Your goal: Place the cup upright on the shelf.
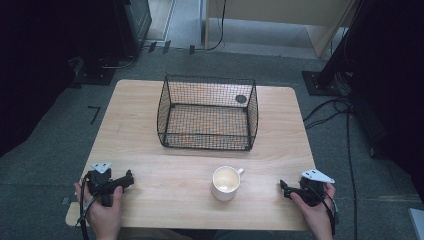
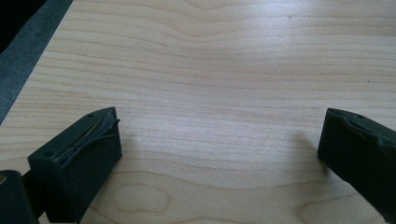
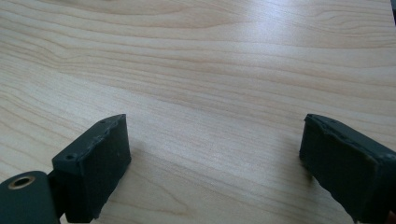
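Your mug (image 1: 226, 183) stands upright on the wooden table (image 1: 150, 125), near the front edge and roughly midway between your two hands. Its mouth faces straight up, so its long axis runs vertical, and the pale inside looks empty. The handle sticks out from the rim toward the far right, angled at the back of the table on your right-hand side.

Beyond the mug, well apart from it, sits the black wire basket (image 1: 207, 112) — centred on the far half of the table, open at the top, with a small dark round thing (image 1: 241, 99) seen at its back right corner; you cannot tell from the high view whether that lies inside the basket or behind it.

Your left gripper (image 1: 131, 179) rests low at the front left corner of the table, pointing right toward the mug but near rather than touching. In the left gripper view (image 2: 219, 140) its two black jaws stand wide apart with only bare wood grain between them — nothing held, nothing touched.

Your right gripper (image 1: 282, 186) sits at the front right edge, aimed left toward the mug, again with clear table between. The right gripper view (image 3: 215, 149) shows the same: jaws spread wide, just above or on the tabletop, gripping nothing.
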`<state>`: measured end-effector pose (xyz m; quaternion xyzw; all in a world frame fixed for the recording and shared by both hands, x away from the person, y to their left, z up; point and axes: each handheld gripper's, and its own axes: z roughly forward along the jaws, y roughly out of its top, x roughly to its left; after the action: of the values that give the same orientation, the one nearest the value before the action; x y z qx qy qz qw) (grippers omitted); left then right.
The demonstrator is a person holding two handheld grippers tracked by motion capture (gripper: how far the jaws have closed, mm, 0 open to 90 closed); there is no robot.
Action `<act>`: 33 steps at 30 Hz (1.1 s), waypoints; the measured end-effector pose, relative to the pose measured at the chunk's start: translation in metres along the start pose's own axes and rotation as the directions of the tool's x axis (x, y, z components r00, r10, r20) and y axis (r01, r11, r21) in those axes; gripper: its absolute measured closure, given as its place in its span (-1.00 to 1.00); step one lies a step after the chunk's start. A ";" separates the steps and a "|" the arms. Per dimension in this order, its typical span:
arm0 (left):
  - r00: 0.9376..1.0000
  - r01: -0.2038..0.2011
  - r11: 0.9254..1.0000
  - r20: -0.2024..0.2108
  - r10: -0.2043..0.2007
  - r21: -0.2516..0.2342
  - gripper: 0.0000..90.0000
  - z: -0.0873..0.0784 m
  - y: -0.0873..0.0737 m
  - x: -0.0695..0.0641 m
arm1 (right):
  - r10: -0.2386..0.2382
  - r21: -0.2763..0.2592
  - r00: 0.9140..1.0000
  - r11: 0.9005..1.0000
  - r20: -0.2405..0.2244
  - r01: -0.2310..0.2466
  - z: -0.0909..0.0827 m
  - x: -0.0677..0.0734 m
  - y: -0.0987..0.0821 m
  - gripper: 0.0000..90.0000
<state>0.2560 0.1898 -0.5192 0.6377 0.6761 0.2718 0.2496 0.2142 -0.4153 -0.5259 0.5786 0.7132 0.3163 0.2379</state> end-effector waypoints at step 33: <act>1.000 -0.005 1.000 0.003 0.005 -0.001 -1.00 0.000 0.000 0.000 | -0.001 -0.072 0.998 0.997 -0.063 -0.003 -0.028 0.028 0.020 -0.72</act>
<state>0.2561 0.1897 -0.5193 0.6395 0.6741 0.2718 0.2505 0.2020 -0.3906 -0.4919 0.5597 0.7081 0.3600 0.2361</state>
